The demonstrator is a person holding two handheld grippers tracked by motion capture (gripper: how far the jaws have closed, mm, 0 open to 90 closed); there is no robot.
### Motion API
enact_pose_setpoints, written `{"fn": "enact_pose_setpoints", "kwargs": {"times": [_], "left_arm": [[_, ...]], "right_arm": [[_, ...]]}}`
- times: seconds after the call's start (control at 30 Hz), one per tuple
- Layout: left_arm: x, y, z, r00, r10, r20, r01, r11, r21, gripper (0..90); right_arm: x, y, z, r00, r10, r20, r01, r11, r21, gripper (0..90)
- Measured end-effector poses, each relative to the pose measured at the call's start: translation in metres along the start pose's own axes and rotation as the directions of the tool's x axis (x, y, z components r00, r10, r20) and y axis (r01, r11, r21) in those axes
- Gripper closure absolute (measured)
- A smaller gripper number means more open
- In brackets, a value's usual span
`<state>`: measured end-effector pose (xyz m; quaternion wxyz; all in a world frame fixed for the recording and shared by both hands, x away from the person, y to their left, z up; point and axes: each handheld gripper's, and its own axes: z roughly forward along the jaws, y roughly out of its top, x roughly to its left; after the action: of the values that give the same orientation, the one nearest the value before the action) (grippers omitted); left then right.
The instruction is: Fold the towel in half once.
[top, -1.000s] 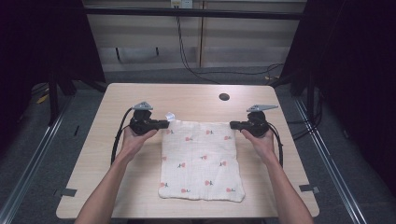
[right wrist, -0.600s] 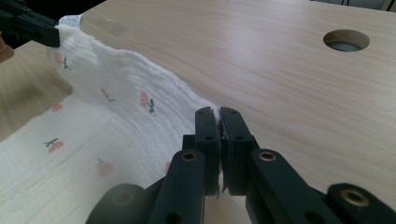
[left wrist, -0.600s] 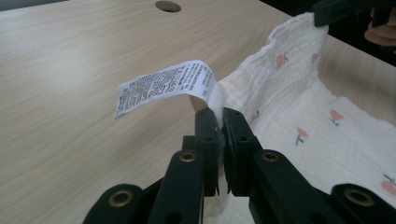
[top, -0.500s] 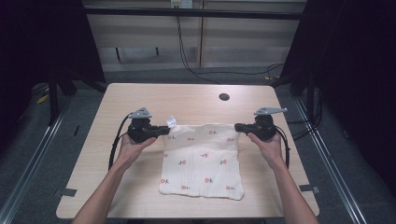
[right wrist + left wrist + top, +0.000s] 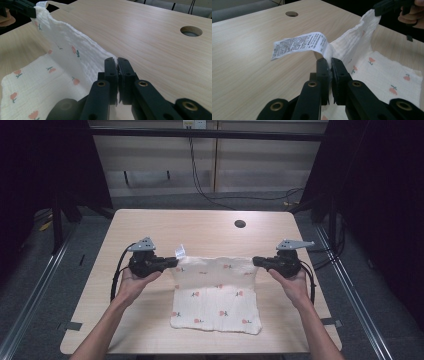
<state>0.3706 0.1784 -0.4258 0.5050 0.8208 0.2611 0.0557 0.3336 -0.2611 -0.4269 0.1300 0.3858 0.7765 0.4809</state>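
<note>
My left tool (image 5: 172, 262) and right tool (image 5: 256, 261) each pinch a far corner of the white flower-printed muslin cloth (image 5: 217, 295), its near half lying on the light wooden desk (image 5: 150, 225). Left gripper view: jaws clamped beside the printed care label (image 5: 299, 44). Right gripper view: only the thin cloth edge (image 5: 75, 53) is caught, so uneven pulling could slip it free.

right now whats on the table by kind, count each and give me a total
cloth, white with small red flowers: 1
care label on the cloth's corner: 1
left gripper, shut on a cloth corner: 1
right gripper, shut on the other corner: 1
round hole in the table: 1
Total: 5
</note>
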Motion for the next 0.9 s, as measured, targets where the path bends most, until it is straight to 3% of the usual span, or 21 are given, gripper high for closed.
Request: {"fn": "enact_pose_setpoints", "kwargs": {"times": [0.13, 0.27, 0.4, 0.6, 0.8, 0.9], "left_arm": [[-0.002, -0.003, -0.005, 0.9997, -0.023, 0.012, 0.023, 0.9997, 0.003, 85.6], [-0.010, -0.010, -0.007, 1.0000, 0.002, 0.009, -0.002, 0.9990, 0.044, 85.6], [-0.017, -0.015, -0.010, 0.9997, 0.017, 0.019, -0.018, 0.9983, 0.056, 85.6], [-0.024, -0.023, -0.011, 0.9995, 0.016, 0.029, -0.018, 0.9982, 0.057, 85.6], [-0.037, -0.029, -0.018, 0.9982, 0.028, 0.053, -0.031, 0.9977, 0.061, 85.5], [-0.041, -0.031, -0.018, 0.9974, 0.047, 0.055, -0.051, 0.9951, 0.085, 85.5]], "right_arm": [[0.005, -0.007, -0.006, 0.9999, 0.011, -0.005, -0.011, 1.000, 0.002, 86.7], [0.013, -0.015, -0.010, 0.9998, 0.010, -0.017, -0.010, 1.000, 0.014, 86.7], [0.020, -0.021, -0.013, 0.9998, -0.007, -0.020, 0.007, 1.000, 0.022, 86.7], [0.033, -0.023, -0.027, 0.9989, -0.043, -0.017, 0.043, 0.999, -0.009, 86.7], [0.044, -0.032, -0.032, 0.9971, -0.065, -0.038, 0.066, 0.998, 0.013, 86.7], [0.047, -0.038, -0.033, 0.9974, -0.059, -0.041, 0.060, 0.998, 0.025, 86.7]]}}
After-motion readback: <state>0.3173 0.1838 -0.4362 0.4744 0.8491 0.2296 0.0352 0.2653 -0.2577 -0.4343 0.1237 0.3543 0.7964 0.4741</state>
